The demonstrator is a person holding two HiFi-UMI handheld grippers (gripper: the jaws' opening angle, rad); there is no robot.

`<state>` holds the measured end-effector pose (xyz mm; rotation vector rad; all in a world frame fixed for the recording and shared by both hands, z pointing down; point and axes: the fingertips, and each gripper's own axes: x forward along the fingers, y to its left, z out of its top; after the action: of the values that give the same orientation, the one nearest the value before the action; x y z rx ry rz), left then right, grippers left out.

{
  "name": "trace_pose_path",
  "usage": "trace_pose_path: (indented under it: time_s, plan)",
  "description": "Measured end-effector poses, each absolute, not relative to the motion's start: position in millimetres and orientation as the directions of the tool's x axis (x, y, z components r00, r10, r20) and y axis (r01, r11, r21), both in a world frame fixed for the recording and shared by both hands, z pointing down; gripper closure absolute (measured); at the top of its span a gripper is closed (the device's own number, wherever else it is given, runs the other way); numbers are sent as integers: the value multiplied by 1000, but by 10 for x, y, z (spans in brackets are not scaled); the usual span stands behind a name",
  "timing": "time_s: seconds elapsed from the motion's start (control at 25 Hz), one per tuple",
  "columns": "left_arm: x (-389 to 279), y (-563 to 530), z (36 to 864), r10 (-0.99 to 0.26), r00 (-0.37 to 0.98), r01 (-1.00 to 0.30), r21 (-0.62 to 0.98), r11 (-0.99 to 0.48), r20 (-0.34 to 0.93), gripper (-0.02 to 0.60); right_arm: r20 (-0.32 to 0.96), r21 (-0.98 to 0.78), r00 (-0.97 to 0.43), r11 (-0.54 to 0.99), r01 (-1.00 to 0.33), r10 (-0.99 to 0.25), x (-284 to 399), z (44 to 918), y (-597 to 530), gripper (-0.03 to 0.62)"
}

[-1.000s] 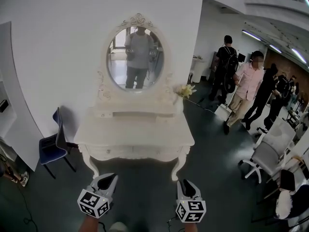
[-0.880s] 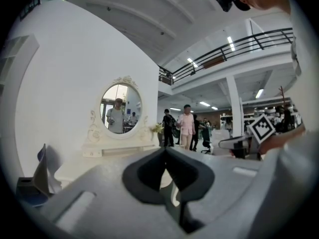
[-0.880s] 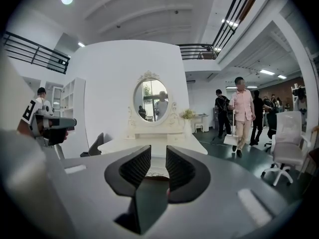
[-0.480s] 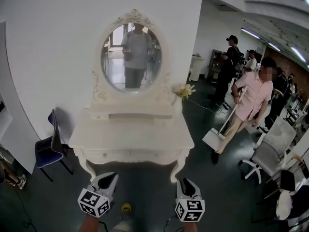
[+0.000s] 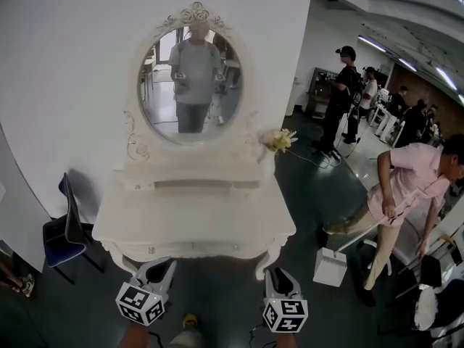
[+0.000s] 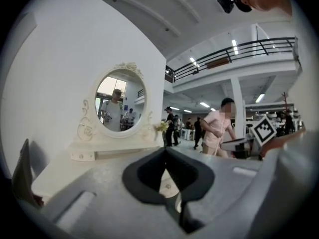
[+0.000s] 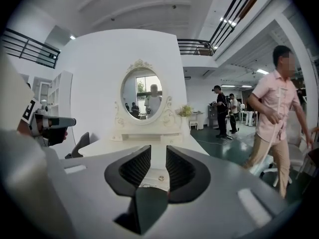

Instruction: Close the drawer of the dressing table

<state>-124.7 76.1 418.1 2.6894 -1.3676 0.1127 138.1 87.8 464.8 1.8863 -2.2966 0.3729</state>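
When looking down from the head view, find the dressing table at 12 o'clock, with its drawer under the front edge; too pale there to judge how far out. Left gripper at 7 o'clock and right gripper at 5 o'clock, both short of the drawer front and touching nothing. Through the left gripper view: jaws pressed together at the tips, holding nothing, with a small knob glimpsed beyond them at 6 o'clock. Through the right gripper view: jaws parted by a narrow gap, nothing between, with another knob framed in that gap. Probably best done so: bring both grippers flat against the drawer front, one either side of centre; push straight toward 12 o'clock with even pressure; avoid skewing; stop once flush.
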Motion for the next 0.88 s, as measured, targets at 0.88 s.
trace_pose_path:
  time_s: [0.88]
  plan:
    - [-1393, -1165, 4205, -700, 701, -713, 136, -687, 139, 583, 283, -112, -62, 32, -993, -957, 1229, 4557, -727, 514]
